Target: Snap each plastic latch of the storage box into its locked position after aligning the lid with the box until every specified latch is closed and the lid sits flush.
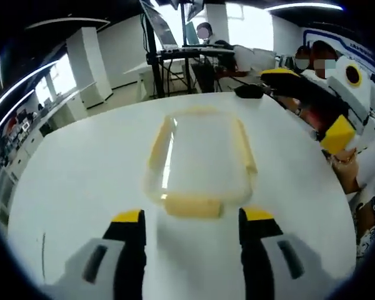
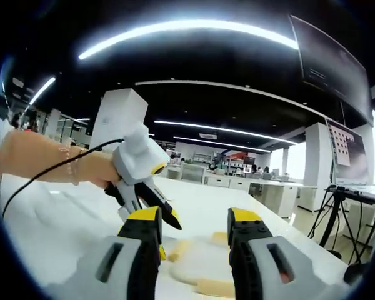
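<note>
- On the white round desk (image 1: 69,181), the storage box (image 1: 200,159) is lying flat with its clear lid (image 1: 203,150) on top, well apart from the desk's edges.
- Yellow latches are running along the box's sides: one near latch (image 1: 194,205) facing the left gripper, a left side latch (image 1: 159,145) and a right side latch (image 1: 245,147).
- The left gripper (image 1: 192,224) is hovering just short of the near latch, its fingers standing apart with nothing between them.
- In the left gripper view, the right gripper (image 1: 337,134) is hanging off to the right over the desk's edge, held by a hand (image 1: 345,159).
- In the right gripper view, the right gripper (image 2: 194,230) is looking low across the desk, its fingers spread and empty, the box (image 2: 203,269) showing blurred just beyond them.
- There too, the left gripper (image 2: 151,209) is coming in from the left, gripped by a hand (image 2: 97,169), with a black cable (image 2: 44,175) trailing along the arm.
- At the back of the room, a laptop (image 1: 159,28) is sitting on a black stand (image 1: 153,62), and people are seated beyond the desk.
</note>
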`<state>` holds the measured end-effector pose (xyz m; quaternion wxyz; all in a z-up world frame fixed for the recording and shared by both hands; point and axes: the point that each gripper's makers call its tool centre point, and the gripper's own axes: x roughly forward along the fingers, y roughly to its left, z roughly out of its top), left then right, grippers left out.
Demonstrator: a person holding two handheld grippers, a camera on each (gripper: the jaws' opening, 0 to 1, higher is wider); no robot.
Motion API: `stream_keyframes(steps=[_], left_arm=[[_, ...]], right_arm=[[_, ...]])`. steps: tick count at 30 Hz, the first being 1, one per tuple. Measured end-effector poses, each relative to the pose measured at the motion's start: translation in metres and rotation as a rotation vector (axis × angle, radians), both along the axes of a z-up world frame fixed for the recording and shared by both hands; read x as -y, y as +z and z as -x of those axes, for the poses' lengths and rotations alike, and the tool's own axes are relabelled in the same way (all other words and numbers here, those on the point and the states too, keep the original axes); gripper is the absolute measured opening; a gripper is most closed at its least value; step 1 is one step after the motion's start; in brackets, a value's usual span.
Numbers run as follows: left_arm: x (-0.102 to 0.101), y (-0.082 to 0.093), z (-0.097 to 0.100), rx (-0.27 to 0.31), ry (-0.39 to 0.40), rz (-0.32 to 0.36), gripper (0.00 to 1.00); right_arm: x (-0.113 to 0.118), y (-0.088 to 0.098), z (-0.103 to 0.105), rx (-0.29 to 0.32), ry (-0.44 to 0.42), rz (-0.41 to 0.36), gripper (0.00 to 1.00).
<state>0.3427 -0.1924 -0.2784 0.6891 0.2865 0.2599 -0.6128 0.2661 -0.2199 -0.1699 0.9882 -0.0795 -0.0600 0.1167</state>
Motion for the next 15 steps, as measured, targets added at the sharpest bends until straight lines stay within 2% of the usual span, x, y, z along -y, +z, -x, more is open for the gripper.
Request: stream_keyframes(steps=[9, 15], left_arm=[[0.007, -0.013, 0.0, -0.048, -0.023, -0.022, 0.56], [0.014, -0.01, 0.007, -0.08, -0.073, -0.004, 0.47]], right_arm=[[0.006, -0.004, 0.003, 0.006, 0.001, -0.006, 0.41], [0.012, -0.01, 0.0, -0.001, 0.001, -0.019, 0.41]])
